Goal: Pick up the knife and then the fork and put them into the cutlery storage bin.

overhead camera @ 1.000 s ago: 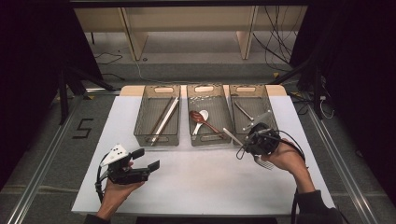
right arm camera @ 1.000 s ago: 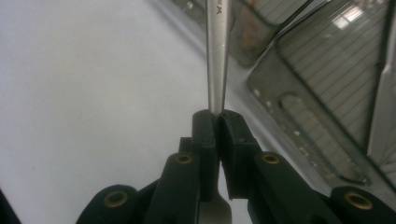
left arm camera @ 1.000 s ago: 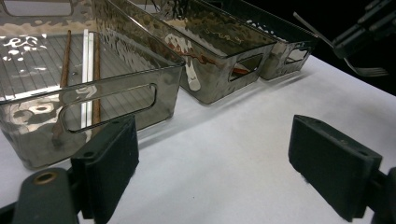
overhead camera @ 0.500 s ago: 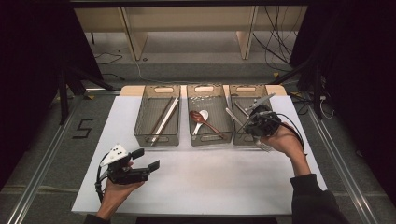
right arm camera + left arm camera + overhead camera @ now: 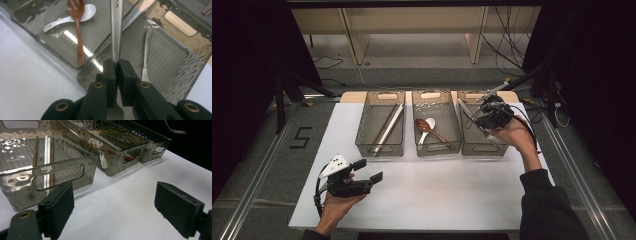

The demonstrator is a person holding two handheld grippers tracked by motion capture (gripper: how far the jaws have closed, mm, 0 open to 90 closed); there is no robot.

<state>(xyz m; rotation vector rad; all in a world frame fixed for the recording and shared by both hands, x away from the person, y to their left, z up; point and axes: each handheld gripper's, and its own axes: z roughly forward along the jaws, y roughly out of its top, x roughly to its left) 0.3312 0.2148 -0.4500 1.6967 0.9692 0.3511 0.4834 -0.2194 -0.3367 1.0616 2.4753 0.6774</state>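
My right gripper [image 5: 486,116] hangs over the right-hand tray [image 5: 484,150], shut on a flat metal utensil [image 5: 466,110]. In the right gripper view its jaws [image 5: 116,63] pinch the silver handle [image 5: 116,30], which runs on ahead over the divide between the middle and right trays. Another metal utensil [image 5: 146,55] lies inside the right tray. My left gripper [image 5: 368,170] rests low over the white table near the front left, open, with nothing between its pads [image 5: 58,210].
Three clear trays stand in a row at the back of the table. The left tray [image 5: 379,150] holds brown and pale chopsticks [image 5: 48,157]. A white spoon [image 5: 75,17] and a brown wooden spoon [image 5: 78,37] lie in the middle tray [image 5: 437,150].
My right gripper has carried the metal utensil up and away from the table in front of the right tray to above that tray. The left gripper has stayed put.
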